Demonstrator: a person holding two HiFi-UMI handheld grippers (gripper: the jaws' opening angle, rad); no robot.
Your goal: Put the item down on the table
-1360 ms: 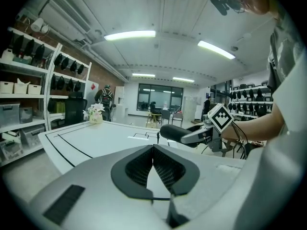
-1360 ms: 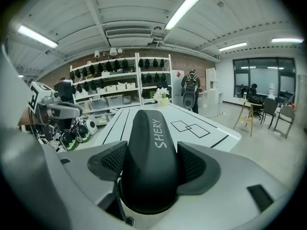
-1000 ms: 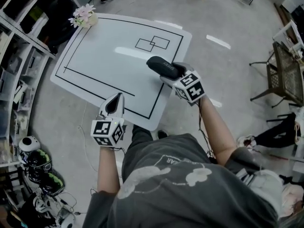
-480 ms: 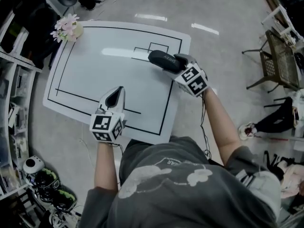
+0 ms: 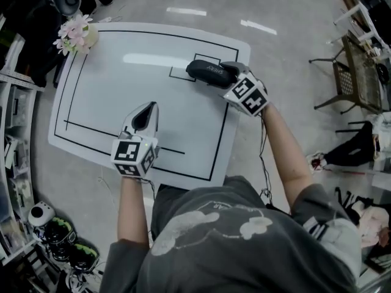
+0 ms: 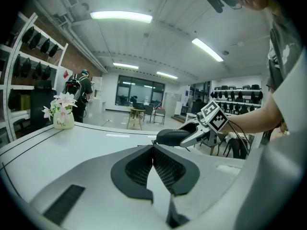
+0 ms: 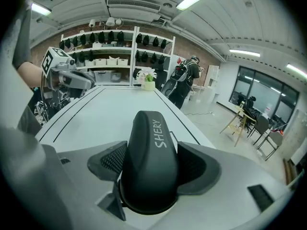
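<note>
A black oblong case [image 5: 209, 73] marked "SHERY" [image 7: 149, 157] is clamped between the jaws of my right gripper [image 5: 223, 78], held over the far right part of the white table [image 5: 122, 90], above the small drawn rectangles [image 5: 178, 75]. In the left gripper view the case [image 6: 173, 136] shows ahead, held by the right gripper [image 6: 201, 131]. My left gripper [image 5: 143, 116] hovers over the near middle of the table, its jaws closed together with nothing between them [image 6: 153, 152].
A vase of pink flowers [image 5: 76, 34] stands at the table's far left corner. Black lines frame the tabletop. Shelves with helmets [image 5: 43, 218] run along the left. A metal chair [image 5: 357, 72] stands to the right on the concrete floor.
My right gripper has carried the case slightly further over the table, towards the drawn rectangles. My left gripper has stayed about where it was.
</note>
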